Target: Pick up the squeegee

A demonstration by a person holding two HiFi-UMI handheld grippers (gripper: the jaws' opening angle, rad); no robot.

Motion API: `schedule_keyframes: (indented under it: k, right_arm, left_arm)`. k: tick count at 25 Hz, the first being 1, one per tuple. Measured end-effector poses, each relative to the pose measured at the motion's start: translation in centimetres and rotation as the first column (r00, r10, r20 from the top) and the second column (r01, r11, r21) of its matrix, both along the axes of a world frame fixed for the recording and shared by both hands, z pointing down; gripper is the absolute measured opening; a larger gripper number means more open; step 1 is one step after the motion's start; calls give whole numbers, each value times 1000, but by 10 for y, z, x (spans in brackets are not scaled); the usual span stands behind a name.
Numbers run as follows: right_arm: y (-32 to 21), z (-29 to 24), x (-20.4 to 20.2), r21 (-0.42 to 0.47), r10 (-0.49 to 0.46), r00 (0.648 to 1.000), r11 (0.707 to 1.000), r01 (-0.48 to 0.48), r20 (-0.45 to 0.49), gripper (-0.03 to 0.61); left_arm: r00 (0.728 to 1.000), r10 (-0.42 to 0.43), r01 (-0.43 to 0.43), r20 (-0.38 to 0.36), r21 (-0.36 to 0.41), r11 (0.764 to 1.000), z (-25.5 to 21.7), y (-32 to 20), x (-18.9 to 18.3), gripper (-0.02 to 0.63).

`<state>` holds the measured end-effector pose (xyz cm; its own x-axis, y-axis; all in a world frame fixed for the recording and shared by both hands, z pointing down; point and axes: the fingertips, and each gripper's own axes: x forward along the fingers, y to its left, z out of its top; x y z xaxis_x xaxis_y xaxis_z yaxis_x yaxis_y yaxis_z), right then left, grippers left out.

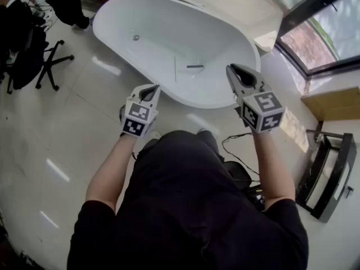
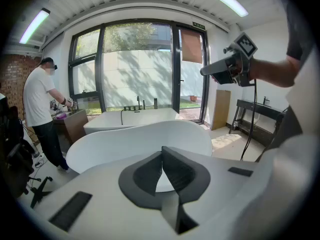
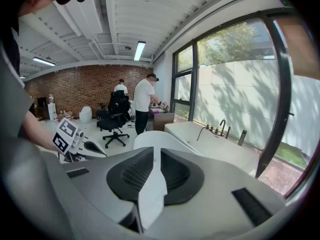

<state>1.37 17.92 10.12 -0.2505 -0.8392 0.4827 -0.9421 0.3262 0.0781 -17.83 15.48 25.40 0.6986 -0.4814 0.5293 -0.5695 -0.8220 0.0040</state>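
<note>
Squeegee is lying inside the white bathtub, its dark bar running crosswise, just beyond the near rim where the right tongs, seemingly nearer, and left tongs are hovering, both pressed together and empty.

I counted one bathtub, one squeegee, two grippers (a left gripper and a right gripper), one office chair and two bystanders.

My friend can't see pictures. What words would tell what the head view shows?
Seen from above, a person holds a shut, empty left gripper and right gripper out toward a white bathtub. A squeegee lies inside the bathtub, untouched.
</note>
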Motion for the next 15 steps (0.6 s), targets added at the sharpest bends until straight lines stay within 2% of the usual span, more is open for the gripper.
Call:
schedule_keyframes:
  k: [5,8,11,15]
  right_arm:
    - [-40,37,24,-85,-20,998,996,14,-66,95]
    - [-74,83,45,-171,-93,989,983,72,-118,139]
    - [-116,144,76,-272,-209,964,949,160,-164,186]
    - [-184,242,115,-384,-389,894,878,287,-222,222]
  left_arm:
    - [1000,-21,21,10,-26,999,8,-29,-4,3]
    - [998,-52,54,26,-56,997,25,-44,7,3]
    - [994,-93,97,53,-88,991,44,-65,35,3]
    - [983,-164,176,87,-162,971,80,-103,83,3]
